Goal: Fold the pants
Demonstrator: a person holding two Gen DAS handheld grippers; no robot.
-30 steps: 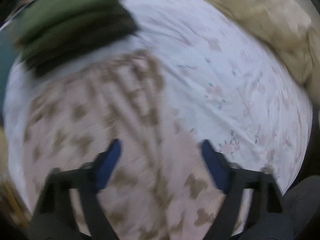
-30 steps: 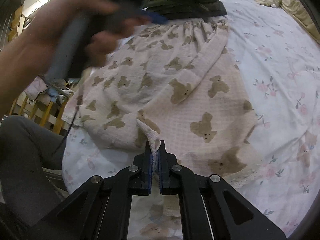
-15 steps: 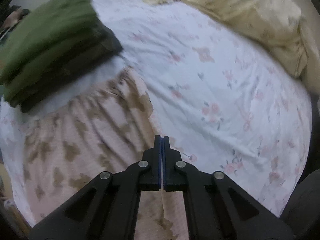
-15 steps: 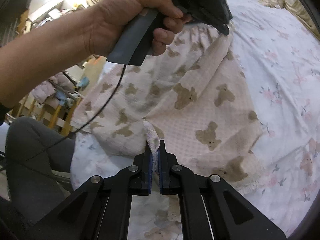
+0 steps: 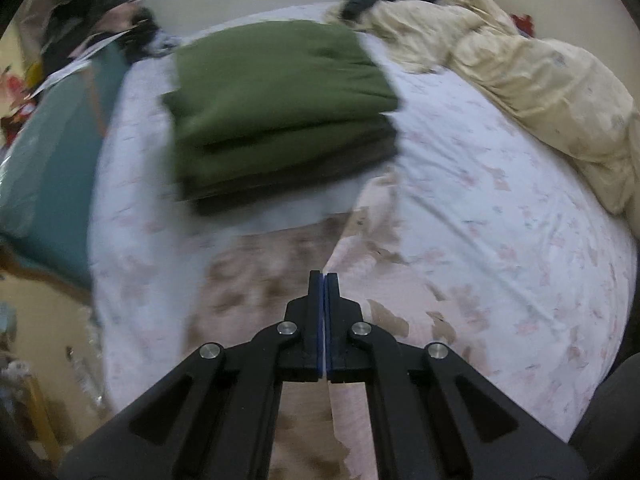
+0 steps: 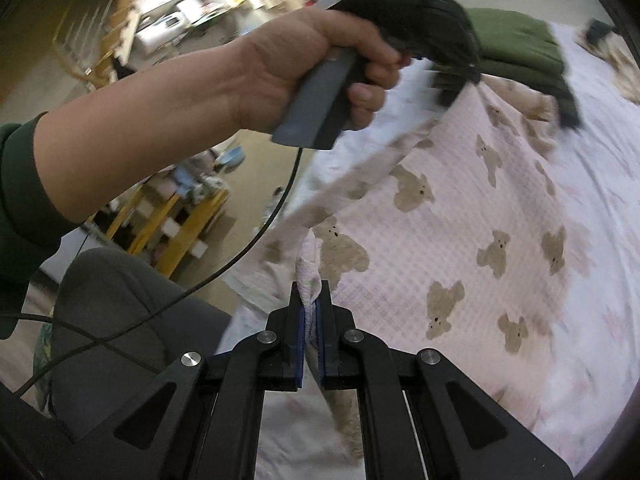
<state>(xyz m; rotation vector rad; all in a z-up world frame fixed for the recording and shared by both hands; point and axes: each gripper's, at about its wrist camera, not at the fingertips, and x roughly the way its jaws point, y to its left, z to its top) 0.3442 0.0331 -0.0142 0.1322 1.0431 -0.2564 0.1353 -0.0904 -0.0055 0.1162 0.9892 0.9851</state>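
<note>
The right gripper [image 6: 311,312] pinches the near edge of the teddy-bear pants [image 6: 472,216] on the bed [image 5: 500,208], and the left gripper [image 5: 322,300], squeezed shut, seems to lift the far edge by the green pile [image 5: 280,92].

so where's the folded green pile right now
In the left wrist view the folded green pile lies on the flowered bed sheet, just beyond the bear-print pants, with the cream quilt to its right.

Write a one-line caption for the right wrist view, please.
Right hand-held gripper pinches the bear-print pants while the left hand lifts their far edge.
</note>
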